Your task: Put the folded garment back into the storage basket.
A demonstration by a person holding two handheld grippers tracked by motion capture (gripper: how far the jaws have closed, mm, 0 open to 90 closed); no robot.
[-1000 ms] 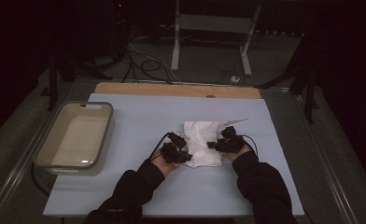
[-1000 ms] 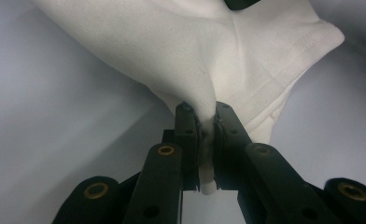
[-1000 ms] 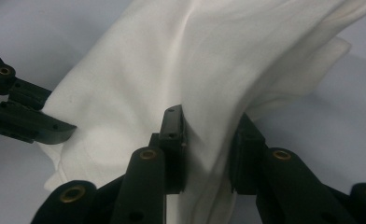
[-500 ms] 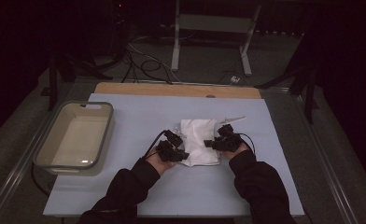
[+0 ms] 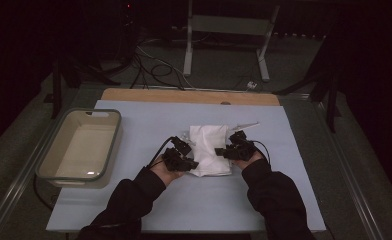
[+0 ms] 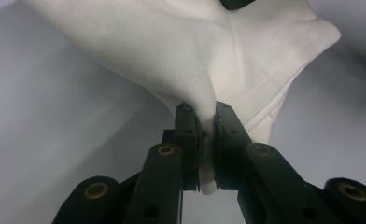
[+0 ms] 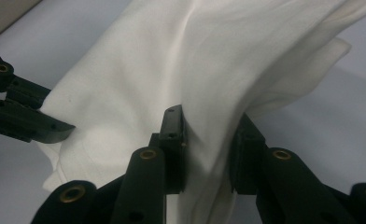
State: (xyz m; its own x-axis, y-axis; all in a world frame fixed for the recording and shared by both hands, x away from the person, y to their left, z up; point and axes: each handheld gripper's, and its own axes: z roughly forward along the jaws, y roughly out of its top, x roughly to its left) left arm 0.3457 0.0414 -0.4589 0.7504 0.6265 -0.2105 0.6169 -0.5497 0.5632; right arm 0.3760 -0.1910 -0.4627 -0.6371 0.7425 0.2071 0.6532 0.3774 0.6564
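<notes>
The likeliest slip here, as I judge it, is the white cloth [image 5: 211,150] sliding out of one pinch: the left claw [image 6: 204,140] is biting only a narrow bunched ridge of fabric close to a stitched hem, so an uneven pull between the two hands could be dragging that thin fold free. A second risk is the folded layers separating, since the loose far end is sagging and could be opening out as the bundle is being handled, spoiling whatever fold is being made. The right claw [image 7: 207,140] is gripping a thicker gather, its jaws pressing into the cloth from both sides, and seems the safer hold. In the high view the cloth is lying near the middle of the blue bench [image 5: 134,210], between the two claws, with the left claw [image 5: 180,159] clamped on its near left edge and the right claw [image 5: 235,147] clamped on its right edge. The cream tray [image 5: 54,167] is sitting well apart at the bench's left side.
</notes>
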